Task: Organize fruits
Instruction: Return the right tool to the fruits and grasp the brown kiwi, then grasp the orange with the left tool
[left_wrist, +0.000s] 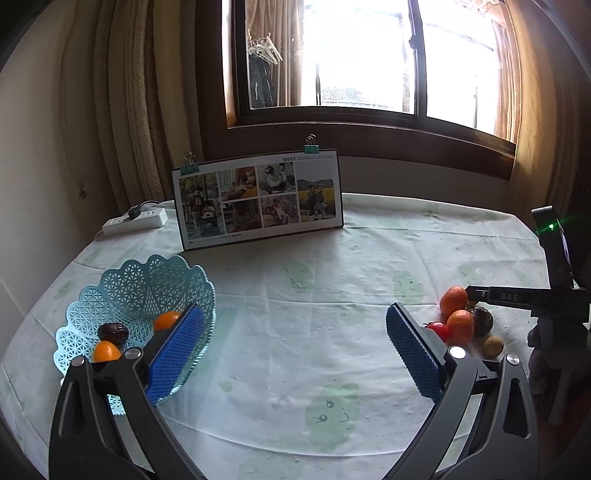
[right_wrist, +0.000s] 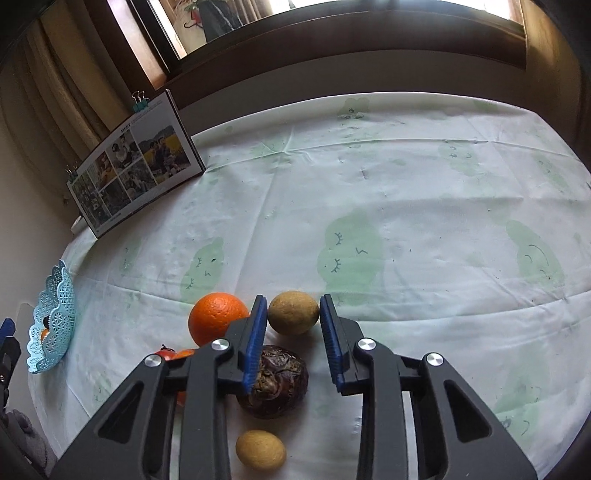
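- Judging by the blue basket (left_wrist: 147, 295) at near left, the sorting is partly done: it holds two oranges and a dark fruit (left_wrist: 113, 331).
- Remaining on the tablecloth (right_wrist: 369, 184) at right: oranges, a red fruit, a dark wrinkled fruit (right_wrist: 280, 384), two tan ones.
- Left gripper (left_wrist: 295, 347) is spread wide, empty.
- Right gripper (right_wrist: 293, 314), released, straddles a tan fruit (right_wrist: 293, 313), a detail only its own view shows.

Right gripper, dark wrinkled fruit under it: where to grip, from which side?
Grip the dark wrinkled fruit across its widest middle, coming from above. The right gripper is open over it, but one blue finger sits over the fruit's left part, so shift left to straddle it. Orange and tan fruits crowd the sides.
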